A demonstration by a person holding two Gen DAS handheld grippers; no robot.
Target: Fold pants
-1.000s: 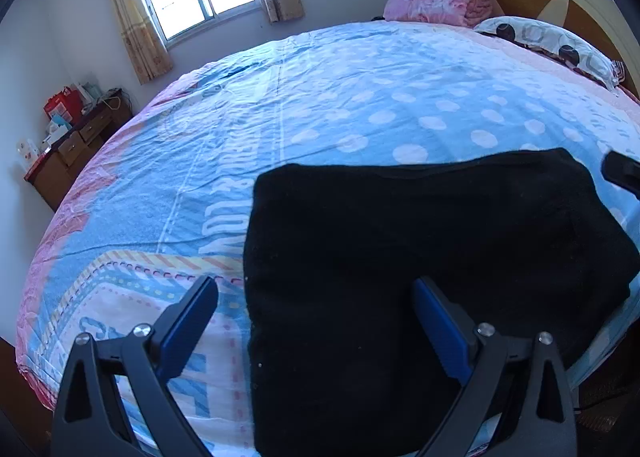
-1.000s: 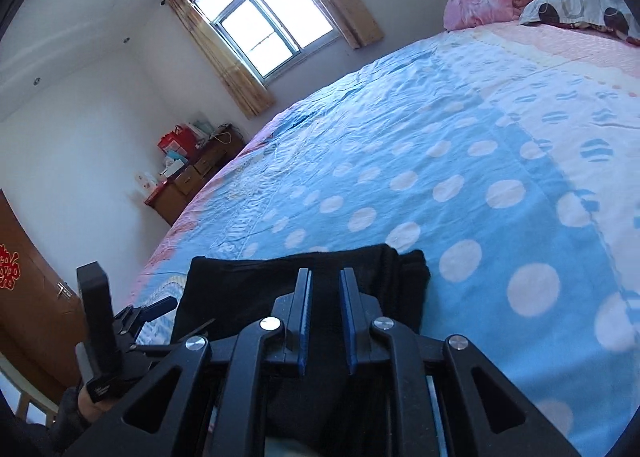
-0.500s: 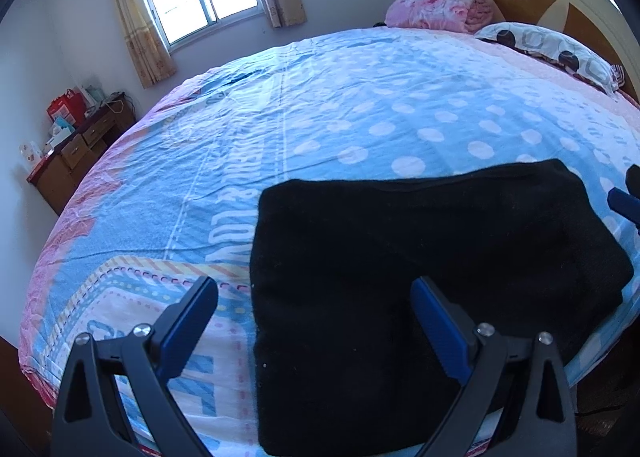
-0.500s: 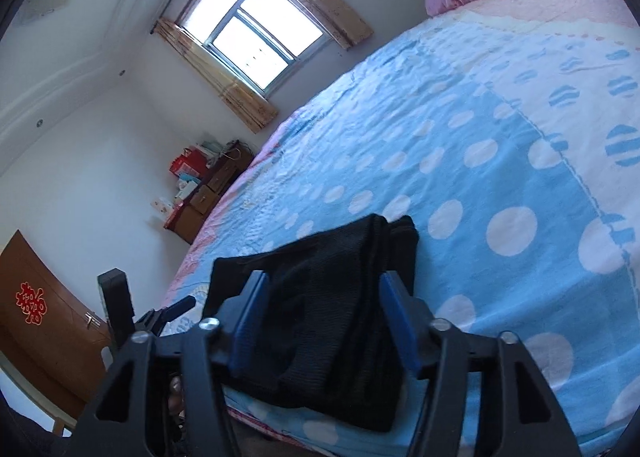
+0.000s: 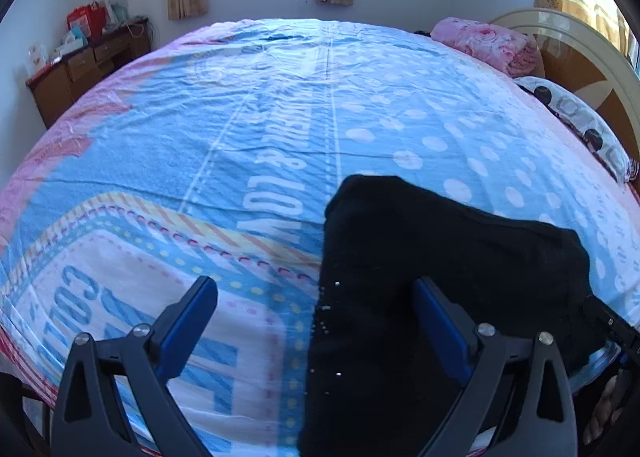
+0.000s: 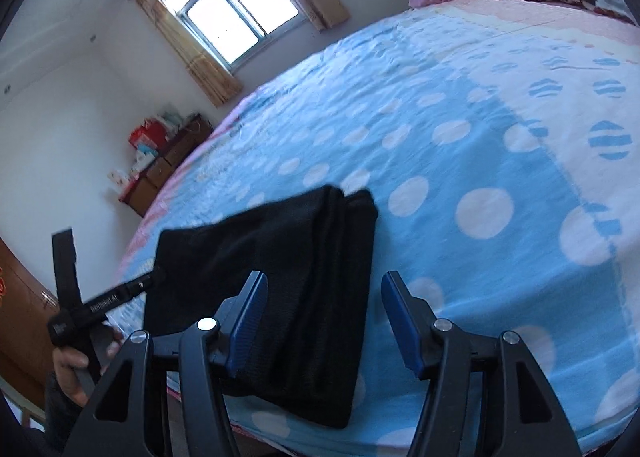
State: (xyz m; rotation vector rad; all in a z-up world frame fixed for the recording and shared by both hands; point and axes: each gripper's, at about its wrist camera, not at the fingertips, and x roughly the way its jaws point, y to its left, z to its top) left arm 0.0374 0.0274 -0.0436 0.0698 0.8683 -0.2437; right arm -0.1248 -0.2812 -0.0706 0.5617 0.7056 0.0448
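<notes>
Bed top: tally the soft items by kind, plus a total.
Folded black pants: 1
Pink floral blanket, folded by the headboard: 1
Dotted pillow: 1
Total: 3, all lying on the blue printed sheet.

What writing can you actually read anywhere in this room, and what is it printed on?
"& LOV": large white letters on the blue bedspread, cut off by the black folded pants.
"COL": blue letters on the bedspread's near corner, partly hidden by the left gripper.
White lettering on the left gripper's black handle: too small to read.
Red boxes on the wooden dresser: print too blurred to read.
</notes>
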